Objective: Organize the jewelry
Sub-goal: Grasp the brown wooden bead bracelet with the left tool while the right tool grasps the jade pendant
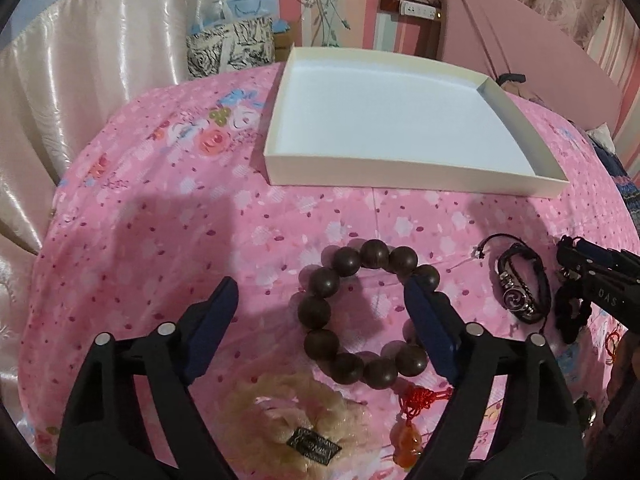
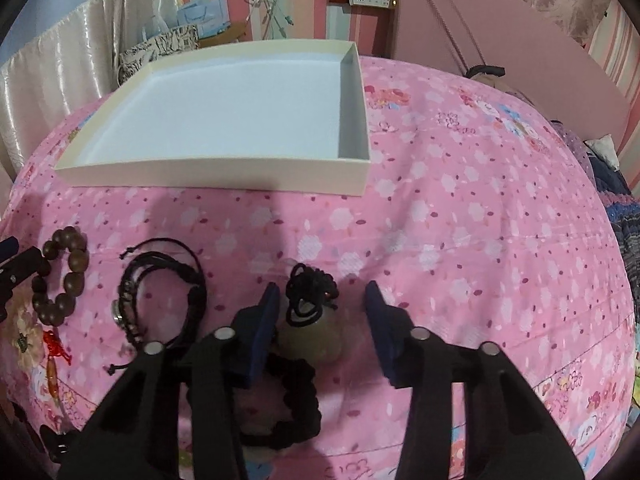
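Box: I see the white box (image 1: 394, 120) lying empty at 12 o'clock on the bed (image 1: 160, 240), open side up, so I judge it is where the jewelry goes.
Beads: the bead bracelet (image 1: 320, 312) lies flat in front of it, red tassel (image 1: 420, 396) trailing to 6 o'clock.
Left gripper (image 1: 320, 320): jaws spread, one blue finger inside the ring, the other outside at 9 o'clock, nothing pinched; placed to close on the left run of beads, I judge.
Right gripper (image 2: 322, 320): jaws part-spread astride the pendant (image 2: 310, 336) on its black cord (image 2: 308, 288), near it but with no pinch visible.
Cuff: the black bracelet (image 2: 160, 292) waits at 9 o'clock of the pendant.
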A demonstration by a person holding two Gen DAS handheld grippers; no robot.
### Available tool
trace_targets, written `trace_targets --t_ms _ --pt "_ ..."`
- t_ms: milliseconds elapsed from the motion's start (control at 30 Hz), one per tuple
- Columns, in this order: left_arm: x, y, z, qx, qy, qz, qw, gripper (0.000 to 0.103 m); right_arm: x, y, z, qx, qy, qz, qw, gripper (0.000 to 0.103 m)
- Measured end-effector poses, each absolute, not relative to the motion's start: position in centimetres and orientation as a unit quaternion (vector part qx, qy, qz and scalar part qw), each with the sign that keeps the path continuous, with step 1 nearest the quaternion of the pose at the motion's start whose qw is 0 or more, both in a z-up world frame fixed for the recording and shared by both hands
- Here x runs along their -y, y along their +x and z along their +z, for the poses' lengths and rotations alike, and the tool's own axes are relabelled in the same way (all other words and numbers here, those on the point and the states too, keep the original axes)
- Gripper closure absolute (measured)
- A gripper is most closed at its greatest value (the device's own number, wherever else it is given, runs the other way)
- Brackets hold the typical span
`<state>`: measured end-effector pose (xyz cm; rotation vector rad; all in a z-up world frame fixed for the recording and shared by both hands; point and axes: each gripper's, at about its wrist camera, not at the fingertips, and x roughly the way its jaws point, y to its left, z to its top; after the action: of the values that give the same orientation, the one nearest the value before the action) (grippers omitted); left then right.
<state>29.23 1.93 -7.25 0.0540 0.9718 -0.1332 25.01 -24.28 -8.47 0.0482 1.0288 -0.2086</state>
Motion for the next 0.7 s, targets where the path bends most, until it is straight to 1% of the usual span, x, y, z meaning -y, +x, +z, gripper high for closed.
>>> trace_targets --t_ms 67,167,233,300,600,667,700 --pt "-1.9 29.6 -7.8 -0.474 0.026 -0.069 0.877 0.025 24.4 25.1 -8.5 -0.489 0.025 -0.098 0.867 0.065" --pt "-1.7 30.2 -8.5 -0.483 0.028 -0.072 0.872 0.03 24.4 25.0 -8.5 -0.485 0.024 -0.097 0.869 0.072" --pt "-1.6 30.5 -8.9 -0.493 0.025 -0.077 0.866 0.043 24.4 25.1 -8.6 -0.484 0.024 -0.095 0.869 0.073" --pt "-1.5 30.8 -9.4 -0.504 0.019 -0.083 0.86 0.047 24.6 25.2 -8.6 -0.482 0.03 -0.093 0.871 0.076" --pt "-1.0 31.4 -9.9 -0.504 0.024 -0.089 0.859 0.047 24.9 25.5 -8.6 -0.478 0.029 -0.088 0.874 0.076" --pt "-0.8 31.4 -9.9 -0.504 0.032 -0.086 0.859 0.051 24.9 25.5 -8.6 -0.477 0.028 -0.087 0.874 0.077" --pt "-0.7 31.3 -9.9 -0.503 0.034 -0.085 0.859 0.055 24.8 25.5 -8.6 -0.477 0.027 -0.087 0.874 0.077"
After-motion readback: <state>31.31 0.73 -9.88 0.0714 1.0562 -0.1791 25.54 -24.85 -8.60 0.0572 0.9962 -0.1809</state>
